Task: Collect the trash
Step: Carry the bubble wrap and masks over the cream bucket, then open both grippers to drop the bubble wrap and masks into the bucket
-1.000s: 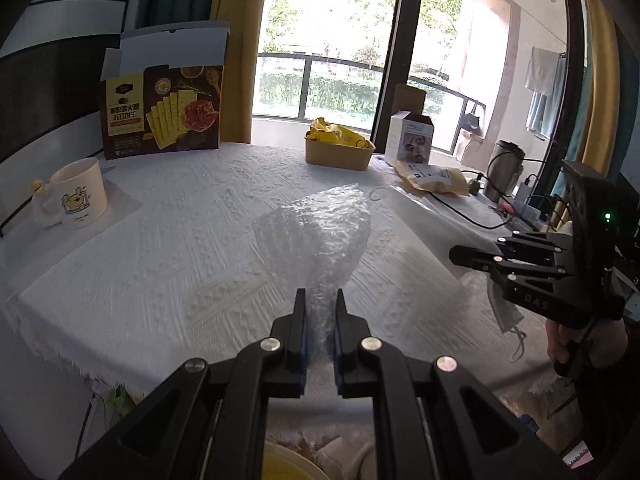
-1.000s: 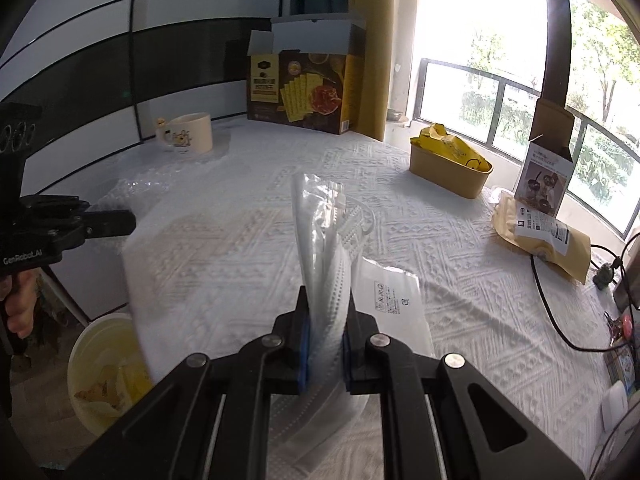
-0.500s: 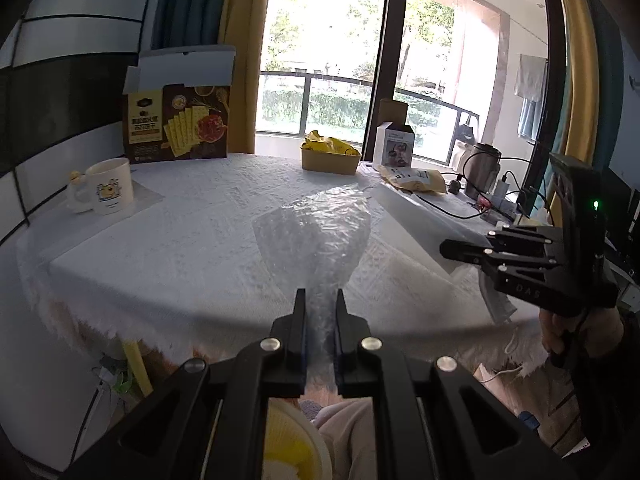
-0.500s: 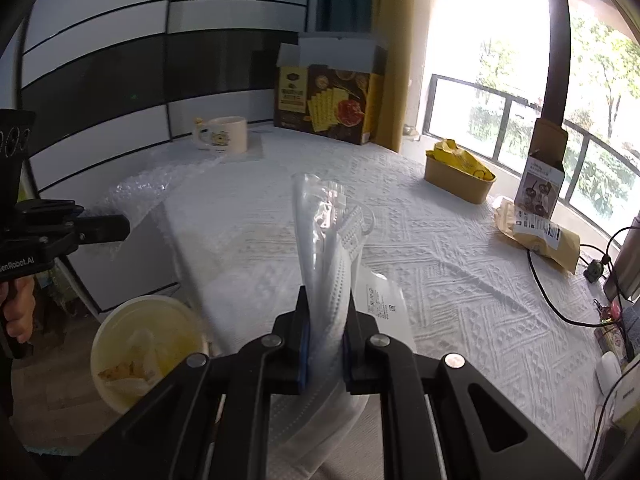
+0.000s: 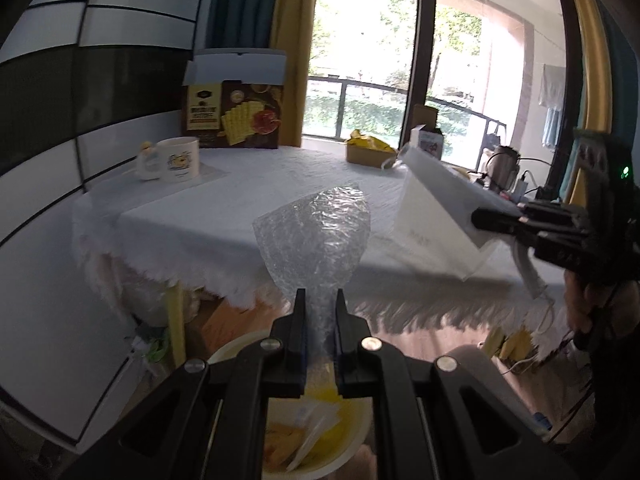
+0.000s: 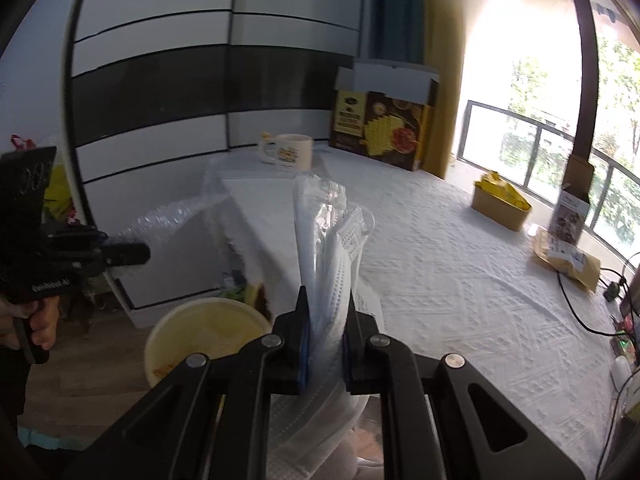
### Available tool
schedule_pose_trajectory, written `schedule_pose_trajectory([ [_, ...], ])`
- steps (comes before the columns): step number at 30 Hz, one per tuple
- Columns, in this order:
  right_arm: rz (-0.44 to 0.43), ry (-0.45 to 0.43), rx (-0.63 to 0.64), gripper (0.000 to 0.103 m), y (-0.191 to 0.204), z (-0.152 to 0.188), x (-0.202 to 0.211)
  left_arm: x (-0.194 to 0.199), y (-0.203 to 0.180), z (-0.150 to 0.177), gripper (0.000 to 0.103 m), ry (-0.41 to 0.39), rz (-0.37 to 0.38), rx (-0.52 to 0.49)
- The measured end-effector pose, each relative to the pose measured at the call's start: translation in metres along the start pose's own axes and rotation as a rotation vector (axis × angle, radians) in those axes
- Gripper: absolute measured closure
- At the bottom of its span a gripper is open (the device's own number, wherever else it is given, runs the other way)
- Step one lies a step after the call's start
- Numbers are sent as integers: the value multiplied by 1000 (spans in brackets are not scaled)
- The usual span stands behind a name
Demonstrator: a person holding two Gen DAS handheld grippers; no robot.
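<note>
My left gripper (image 5: 320,300) is shut on a sheet of clear bubble wrap (image 5: 316,236), held in the air off the table's near edge. Below it on the floor stands a round cream trash bin (image 5: 316,436) with scraps inside. My right gripper (image 6: 325,300) is shut on a clear plastic bag with white face masks (image 6: 336,248). In the left wrist view that bag (image 5: 436,216) sticks out from the right gripper (image 5: 480,216) at the right. In the right wrist view the bin (image 6: 208,336) sits lower left, and the left gripper (image 6: 138,254) holds the bubble wrap (image 6: 172,216) above it.
A white-clothed table (image 5: 248,200) carries a mug (image 5: 176,158), a tall cracker box (image 5: 236,108), a tan tray with yellow packets (image 6: 500,200), a small carton (image 6: 570,216) and a kraft pouch (image 6: 568,256). Cables and devices lie at the table's right end (image 6: 588,308). A panelled wall (image 6: 160,120) stands behind.
Both grippers have drawn back off the table with their trash still gripped. The bin, barely seen before, now lies below the left gripper, and the table edge has receded.
</note>
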State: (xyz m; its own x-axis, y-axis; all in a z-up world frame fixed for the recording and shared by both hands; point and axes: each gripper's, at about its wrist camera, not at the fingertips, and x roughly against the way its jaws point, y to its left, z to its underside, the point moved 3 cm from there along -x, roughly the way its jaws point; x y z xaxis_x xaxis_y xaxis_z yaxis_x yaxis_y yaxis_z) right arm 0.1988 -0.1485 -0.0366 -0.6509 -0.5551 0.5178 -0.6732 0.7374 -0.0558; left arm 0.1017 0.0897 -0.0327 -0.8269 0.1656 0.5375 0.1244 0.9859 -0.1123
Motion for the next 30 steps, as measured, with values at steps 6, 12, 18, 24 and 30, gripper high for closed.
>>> schedule_pose_trajectory([
  [6, -84, -10, 26, 92, 40, -6, -5, 1, 27, 26, 94, 40, -18, 64],
  [12, -166, 14, 51, 92, 75, -2, -22, -23, 41, 54, 94, 123, -21, 110],
  [18, -232, 49, 59, 92, 99, 7, -40, -67, 61, 88, 94, 239, -47, 185],
  [24, -286, 84, 69, 92, 116, 16, -56, -94, 74, 122, 94, 334, -60, 260],
  [30, -346, 129, 62, 92, 122, 22, -78, -96, 80, 134, 70, 362, -66, 287],
])
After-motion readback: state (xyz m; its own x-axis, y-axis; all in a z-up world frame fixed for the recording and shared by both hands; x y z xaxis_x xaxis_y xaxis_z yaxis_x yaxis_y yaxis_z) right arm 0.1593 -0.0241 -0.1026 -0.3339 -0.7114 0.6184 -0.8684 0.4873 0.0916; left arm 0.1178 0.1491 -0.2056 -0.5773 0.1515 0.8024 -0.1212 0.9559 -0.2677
